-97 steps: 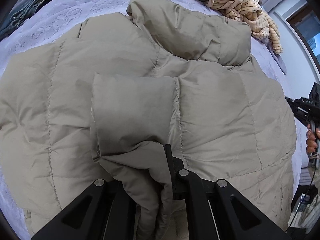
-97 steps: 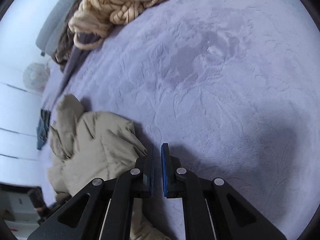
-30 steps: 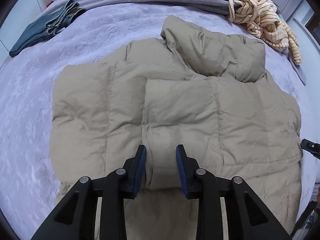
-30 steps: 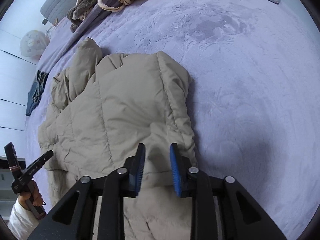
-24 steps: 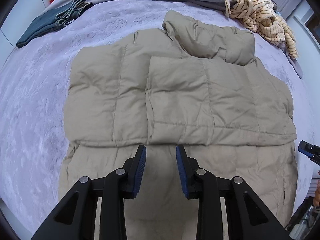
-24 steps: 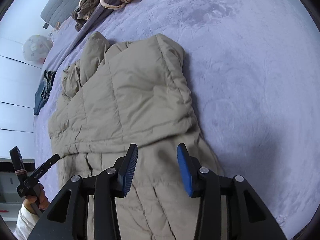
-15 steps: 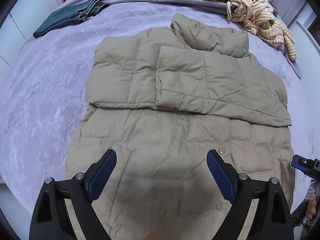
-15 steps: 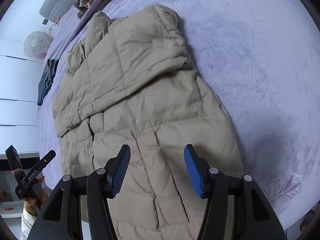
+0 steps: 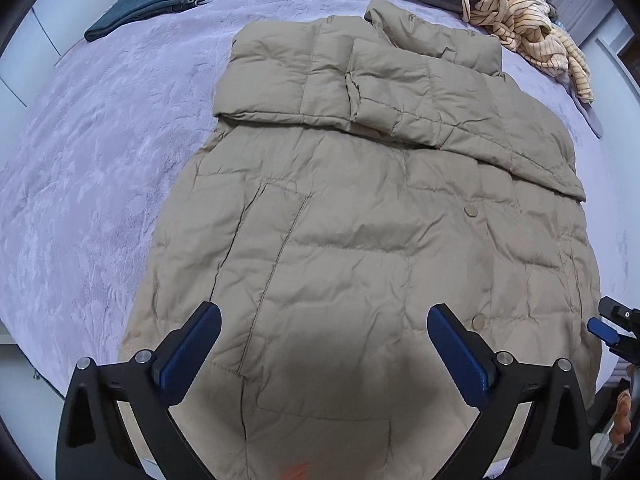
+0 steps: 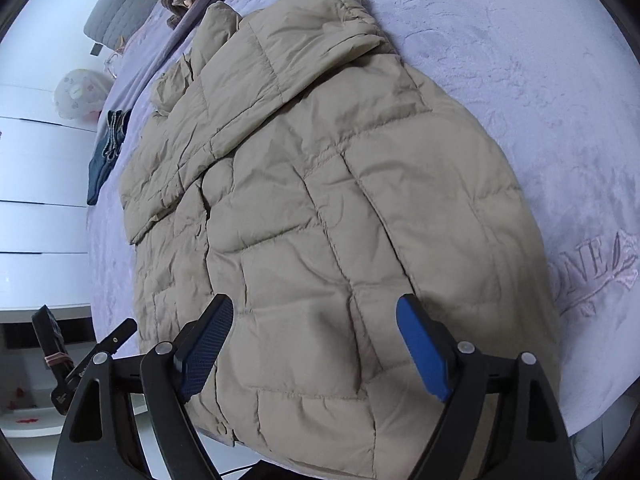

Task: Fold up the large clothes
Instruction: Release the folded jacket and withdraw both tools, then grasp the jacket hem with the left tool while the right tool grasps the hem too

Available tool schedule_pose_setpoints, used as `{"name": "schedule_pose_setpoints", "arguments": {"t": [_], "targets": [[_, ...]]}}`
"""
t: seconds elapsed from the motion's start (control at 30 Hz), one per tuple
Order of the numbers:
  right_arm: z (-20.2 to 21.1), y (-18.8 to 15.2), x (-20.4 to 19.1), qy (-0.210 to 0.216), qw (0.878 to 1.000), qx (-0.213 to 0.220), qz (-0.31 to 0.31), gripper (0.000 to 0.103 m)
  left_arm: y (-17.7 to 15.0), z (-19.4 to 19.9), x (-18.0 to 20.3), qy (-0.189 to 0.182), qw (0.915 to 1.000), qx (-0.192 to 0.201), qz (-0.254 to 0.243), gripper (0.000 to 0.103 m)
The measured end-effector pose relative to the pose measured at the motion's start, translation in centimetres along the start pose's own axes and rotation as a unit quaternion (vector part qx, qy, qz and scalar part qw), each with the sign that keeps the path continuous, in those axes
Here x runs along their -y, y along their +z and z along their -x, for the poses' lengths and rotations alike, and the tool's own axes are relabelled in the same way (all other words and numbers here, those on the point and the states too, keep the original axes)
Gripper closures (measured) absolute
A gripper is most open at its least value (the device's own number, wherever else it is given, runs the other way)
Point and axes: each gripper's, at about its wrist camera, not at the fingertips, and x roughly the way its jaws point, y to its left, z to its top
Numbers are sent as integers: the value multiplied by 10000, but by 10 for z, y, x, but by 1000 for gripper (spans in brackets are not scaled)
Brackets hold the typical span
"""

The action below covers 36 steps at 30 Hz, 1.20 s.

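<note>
Left wrist view, left to right: folded jeans (image 9: 160, 0) upper left on the lavender bedspread (image 9: 80, 152). Beige puffer coat (image 9: 360, 220) fills centre frame, lying flat on the bed with its hem toward the camera; both sleeves (image 9: 400, 92) are folded across the chest, collar at top centre. Striped knit garment (image 9: 528, 36) bunched upper right. Left hand-held gripper (image 9: 322, 344) hovers over the hem, jaws spread wide, nothing between them. Right hand-held gripper (image 9: 612, 330) shows at the right edge, only partly in frame.

Right wrist view: left hand-held gripper (image 10: 76, 364) at lower left off the bed edge, jeans (image 10: 108, 148) mid left, coat (image 10: 340, 208) running diagonally from upper centre to bottom. Right hand-held gripper (image 10: 314, 346) over the hem corner, jaws spread, not touching fabric. Embroidered lettering on the bedspread (image 10: 560, 100) at right.
</note>
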Motion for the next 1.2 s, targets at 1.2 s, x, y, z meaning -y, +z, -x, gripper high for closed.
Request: {"name": "schedule_pose_setpoints", "arguments": {"t": [1.2], "targets": [[32, -148, 112, 676, 9564, 1218, -2567, 16, -134, -11, -138, -2629, 9517, -714, 1419, 0]]}}
